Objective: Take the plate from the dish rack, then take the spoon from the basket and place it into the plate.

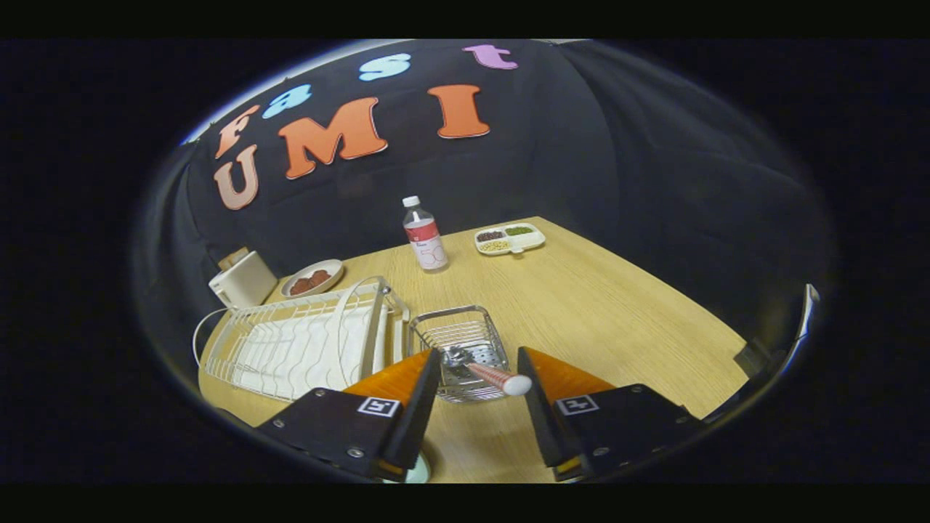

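A small wire basket (465, 335) stands on the wooden table (617, 319), just right of the white wire dish rack (305, 341). In the basket lies the spoon (485, 373): its metal bowl is inside and its red-and-white handle leans out over the near rim. My gripper (479, 361) is open, one finger on each side of the spoon, neither touching it. Under the left finger a pale curved rim (418, 472) peeks out, which looks like the plate on the table. The rack's slots hold no dish that I can see.
Beyond the basket stands a clear bottle (426, 236) with a red label. A white divided tray (510, 238) of beans sits at the far edge. Behind the rack are a shallow dish of brown food (312, 278) and a white boxy appliance (243, 280).
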A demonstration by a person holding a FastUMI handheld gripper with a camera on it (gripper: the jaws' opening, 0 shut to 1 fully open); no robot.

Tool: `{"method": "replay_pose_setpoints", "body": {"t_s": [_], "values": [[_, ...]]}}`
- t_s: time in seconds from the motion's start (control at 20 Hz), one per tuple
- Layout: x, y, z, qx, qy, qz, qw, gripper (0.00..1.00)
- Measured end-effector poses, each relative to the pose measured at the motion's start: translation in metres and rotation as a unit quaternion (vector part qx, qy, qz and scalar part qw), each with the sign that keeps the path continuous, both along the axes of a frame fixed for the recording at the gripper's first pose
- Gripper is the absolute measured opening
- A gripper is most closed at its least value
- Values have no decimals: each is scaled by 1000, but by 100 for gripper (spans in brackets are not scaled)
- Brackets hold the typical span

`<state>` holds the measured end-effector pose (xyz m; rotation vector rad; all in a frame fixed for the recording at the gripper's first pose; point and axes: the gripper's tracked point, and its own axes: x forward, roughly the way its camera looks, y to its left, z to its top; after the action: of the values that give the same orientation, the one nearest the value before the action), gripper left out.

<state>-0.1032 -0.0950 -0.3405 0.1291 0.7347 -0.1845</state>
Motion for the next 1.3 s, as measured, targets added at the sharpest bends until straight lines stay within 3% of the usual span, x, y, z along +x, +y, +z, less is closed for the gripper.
{"method": "replay_pose_setpoints", "body": {"t_s": [0.05,0.15,0.4,1.1,1.3], "values": [[-1,-3,-2,-13,3,-1,1000,48],[0,-2,0,-7,4,2,1000,33],[2,-4,15,23,-2,-14,1000,14],[-8,24,128,37,-58,29,997,13],[-23,36,136,50,-52,44,996,13]]}}
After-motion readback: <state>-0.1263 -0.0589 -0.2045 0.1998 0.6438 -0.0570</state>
